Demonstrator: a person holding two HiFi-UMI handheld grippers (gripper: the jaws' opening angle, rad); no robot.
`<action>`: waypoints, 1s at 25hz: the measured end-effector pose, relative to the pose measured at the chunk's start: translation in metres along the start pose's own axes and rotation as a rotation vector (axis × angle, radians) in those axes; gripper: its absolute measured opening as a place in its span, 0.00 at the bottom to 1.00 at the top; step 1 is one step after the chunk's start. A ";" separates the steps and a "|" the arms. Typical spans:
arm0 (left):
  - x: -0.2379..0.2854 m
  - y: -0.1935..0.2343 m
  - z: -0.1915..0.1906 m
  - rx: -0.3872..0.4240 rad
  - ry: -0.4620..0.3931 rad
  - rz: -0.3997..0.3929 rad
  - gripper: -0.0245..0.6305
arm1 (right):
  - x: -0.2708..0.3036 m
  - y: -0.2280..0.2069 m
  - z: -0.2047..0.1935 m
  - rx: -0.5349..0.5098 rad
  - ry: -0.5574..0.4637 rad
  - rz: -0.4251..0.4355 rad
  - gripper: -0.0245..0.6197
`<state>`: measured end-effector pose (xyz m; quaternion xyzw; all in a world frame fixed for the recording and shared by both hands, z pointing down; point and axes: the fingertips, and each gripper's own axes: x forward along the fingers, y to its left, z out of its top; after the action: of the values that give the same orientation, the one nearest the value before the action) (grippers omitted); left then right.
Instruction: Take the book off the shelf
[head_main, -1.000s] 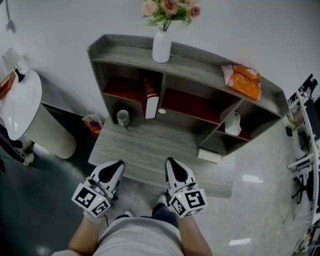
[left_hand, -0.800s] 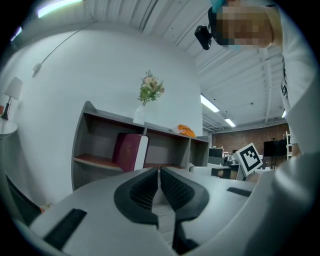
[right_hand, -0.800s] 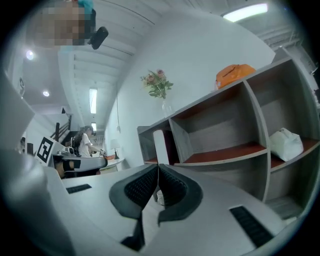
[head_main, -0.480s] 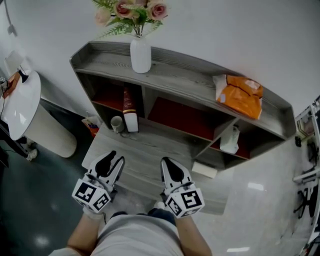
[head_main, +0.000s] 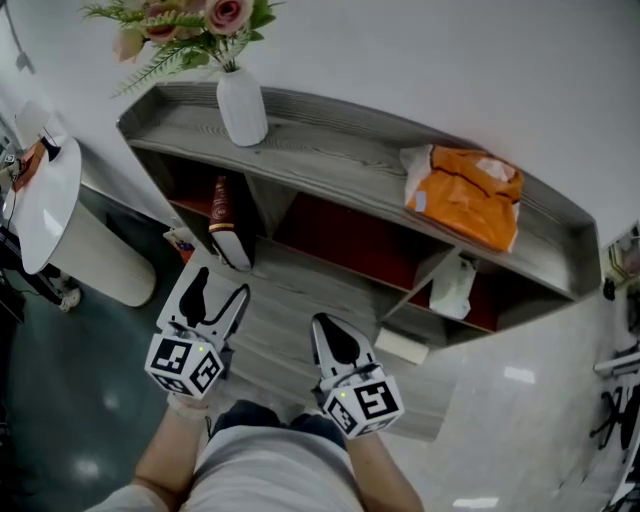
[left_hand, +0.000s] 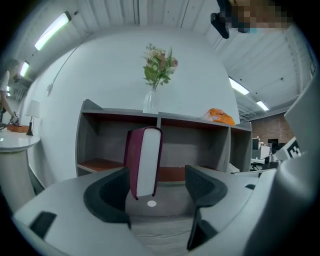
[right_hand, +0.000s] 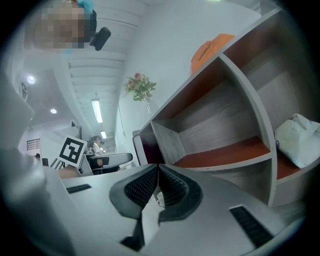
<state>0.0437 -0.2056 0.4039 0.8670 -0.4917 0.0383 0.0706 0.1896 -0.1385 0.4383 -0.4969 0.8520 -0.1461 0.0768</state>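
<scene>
Since the earlier frames both grippers have advanced towards the shelf (head_main: 350, 165), and the left gripper (head_main: 218, 290) has drawn up to the book (head_main: 225, 215); its jaws, closed a second ago, have just been opening and now stand wide. We note in the left gripper view that the book (left_hand: 144, 162) appears in the gap between the two jaws, nearer the left one, but lies beyond the pads and is pressed by neither; nothing is gripped. We find the book upright, leaning slightly, dark red cover with its white page edge towards us, at the front of the shelf's left bay, just left of the centre divider; a small white disc (left_hand: 151, 203) lies on the lower board beneath it. The right gripper (head_main: 328, 330) has its jaws closed together with nothing between them, as the right gripper view confirms; it hovers over the lower board, well apart from the book. On the top board we record a white vase (head_main: 243, 108) of flowers (head_main: 190, 20) at the left and an orange bag (head_main: 462, 195) at the right; a white bag (head_main: 452, 288) sits in the lower right bay; a white block (head_main: 400, 347) lies on the lower board just in front of it; a round white table (head_main: 50, 215) stands left of the shelf.
</scene>
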 end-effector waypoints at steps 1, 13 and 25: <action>0.005 0.001 0.002 -0.001 -0.003 0.013 0.55 | -0.001 -0.002 0.000 0.003 0.001 -0.002 0.07; 0.059 0.007 0.006 0.028 -0.011 0.058 0.58 | -0.014 -0.025 0.009 -0.014 -0.026 -0.112 0.07; 0.092 0.024 0.005 0.150 -0.005 0.168 0.58 | -0.019 -0.025 0.009 -0.020 -0.042 -0.164 0.07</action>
<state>0.0706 -0.2961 0.4136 0.8257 -0.5586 0.0785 0.0007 0.2221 -0.1348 0.4373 -0.5687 0.8081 -0.1327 0.0775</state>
